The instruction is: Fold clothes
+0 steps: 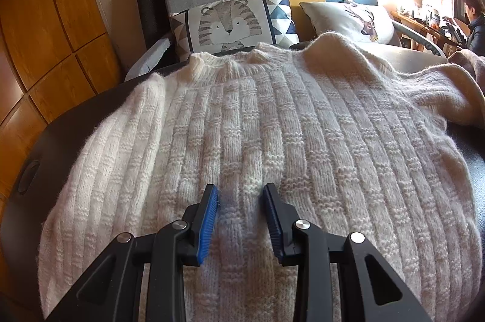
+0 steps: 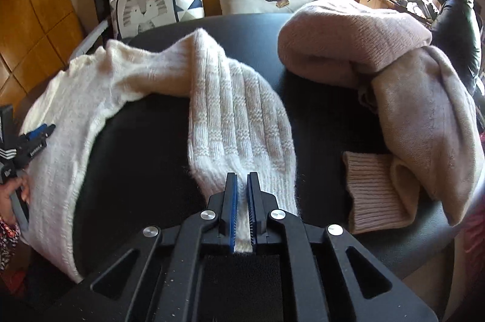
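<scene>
While the right hand has the cuff, the rest of the jumper lies flat, so the lines below turn on where the sleeve runs from the jaws.

Jumper: cream knitted jumper [image 1: 257, 122] spread on the dark worktop [image 2: 318, 115], collar at the far edge towards the cushions, hem near the person holding the tools.

Sleeve: the jumper's right-hand sleeve [image 2: 236, 115] is spread out away from the body, its long axis running from the shoulder at the far side down to the cuff close in front of the right wrist camera.

Right gripper [image 2: 241, 185]: jaws brought together on the cuff end of that sleeve; a strip of cream knit shows pinched between the blue pads.

Left gripper [image 1: 241, 209]: jaws apart, hovering over the lower middle of the jumper's body with nothing between them; I cannot tell whether the tips touch the knit. In the right wrist view it shows at the left edge over the jumper's body.

Key relation: the body lies to the left of the clamped cuff, with a bare wedge of worktop between sleeve and body. The right hand is the nearer one, and already has the cuff.

Likely next move: carry the cuff leftward across that gap to lay the sleeve over the body, the left jaws steadying the body.

Neighbour: pinkish-beige garment [image 2: 379, 79] heaped to the right of the sleeve, near but apart from it.

Risk: loose, fluffy knit may drag the shoulder along.
</scene>
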A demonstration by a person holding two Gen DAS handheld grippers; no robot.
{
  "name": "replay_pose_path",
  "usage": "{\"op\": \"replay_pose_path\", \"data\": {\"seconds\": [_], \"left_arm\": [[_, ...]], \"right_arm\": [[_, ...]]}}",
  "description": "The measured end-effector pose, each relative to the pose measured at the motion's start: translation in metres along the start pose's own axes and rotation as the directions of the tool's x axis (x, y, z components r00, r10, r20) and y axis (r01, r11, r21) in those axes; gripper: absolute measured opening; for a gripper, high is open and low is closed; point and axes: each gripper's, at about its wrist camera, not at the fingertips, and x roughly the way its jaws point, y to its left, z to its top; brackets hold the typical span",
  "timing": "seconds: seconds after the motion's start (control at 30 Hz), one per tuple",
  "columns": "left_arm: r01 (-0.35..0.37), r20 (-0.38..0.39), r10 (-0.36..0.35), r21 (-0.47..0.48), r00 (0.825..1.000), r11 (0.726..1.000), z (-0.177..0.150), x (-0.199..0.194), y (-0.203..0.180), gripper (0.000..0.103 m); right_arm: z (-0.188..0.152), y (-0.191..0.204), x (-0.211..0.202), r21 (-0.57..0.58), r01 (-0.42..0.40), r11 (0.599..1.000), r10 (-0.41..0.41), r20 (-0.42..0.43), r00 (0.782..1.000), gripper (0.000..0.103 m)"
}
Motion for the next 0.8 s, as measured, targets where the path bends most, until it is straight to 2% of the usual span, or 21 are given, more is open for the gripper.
{"op": "replay_pose_path", "data": {"seconds": [0.03, 0.17, 0.23, 0.3, 0.37, 0.43, 0.53, 0.63, 0.7, 0.73, 0.77, 0.8], "left_arm": [[0.001, 0.000, -0.001, -0.001, 1.000, 1.000, 0.000, 0.000, 0.000, 0.033], [-0.001, 0.002, 0.001, -0.001, 1.000, 1.000, 0.001, 0.001, 0.000, 0.033], [-0.008, 0.003, 0.008, 0.003, 1.000, 1.000, 0.001, 0.001, -0.002, 0.033], [-0.017, 0.007, 0.017, 0.009, 1.000, 1.000, 0.000, 0.000, -0.004, 0.033], [-0.029, 0.009, 0.029, 0.017, 1.000, 0.999, 0.000, 0.000, -0.007, 0.033], [-0.035, 0.010, 0.035, 0.022, 0.999, 0.999, 0.000, 0.000, -0.008, 0.033], [-0.038, 0.011, 0.038, 0.025, 0.999, 0.999, 0.000, 0.000, -0.010, 0.033], [-0.035, 0.011, 0.035, 0.021, 0.999, 0.999, -0.001, -0.001, -0.011, 0.033], [-0.031, 0.011, 0.031, 0.018, 0.999, 0.999, -0.001, -0.001, -0.011, 0.033], [-0.031, 0.011, 0.031, 0.017, 0.999, 0.999, -0.001, -0.001, -0.011, 0.033], [-0.031, 0.011, 0.030, 0.017, 0.999, 0.999, -0.001, -0.001, -0.011, 0.033], [-0.031, 0.011, 0.031, 0.017, 0.999, 0.999, 0.000, -0.001, -0.010, 0.033]], "right_arm": [[0.003, -0.003, -0.006, 0.004, -0.002, 1.000, 0.002, 0.009, 1.000, 0.000], [0.017, -0.002, -0.016, -0.024, 0.008, 1.000, -0.008, 0.022, 1.000, 0.000], [0.014, 0.007, -0.012, -0.072, 0.016, 0.997, -0.016, 0.000, 1.000, 0.001], [0.005, 0.016, -0.005, -0.121, 0.020, 0.992, -0.025, -0.036, 0.999, 0.016], [-0.006, 0.025, 0.005, -0.150, 0.036, 0.988, -0.046, -0.067, 0.997, 0.049], [-0.016, 0.034, 0.015, -0.181, 0.055, 0.982, -0.072, -0.090, 0.993, 0.060], [-0.032, 0.046, 0.030, -0.231, 0.090, 0.969, -0.119, -0.117, 0.986, 0.060], [-0.039, 0.049, 0.037, -0.259, 0.132, 0.957, -0.161, -0.094, 0.982, 0.059], [-0.039, 0.044, 0.038, -0.231, 0.117, 0.966, -0.141, -0.090, 0.986, 0.048], [-0.038, 0.042, 0.039, -0.218, 0.115, 0.969, -0.137, -0.090, 0.986, 0.028], [-0.036, 0.040, 0.038, -0.210, 0.124, 0.970, -0.145, -0.090, 0.985, 0.017], [-0.033, 0.037, 0.036, -0.192, 0.116, 0.975, -0.136, -0.091, 0.987, 0.016]]}}
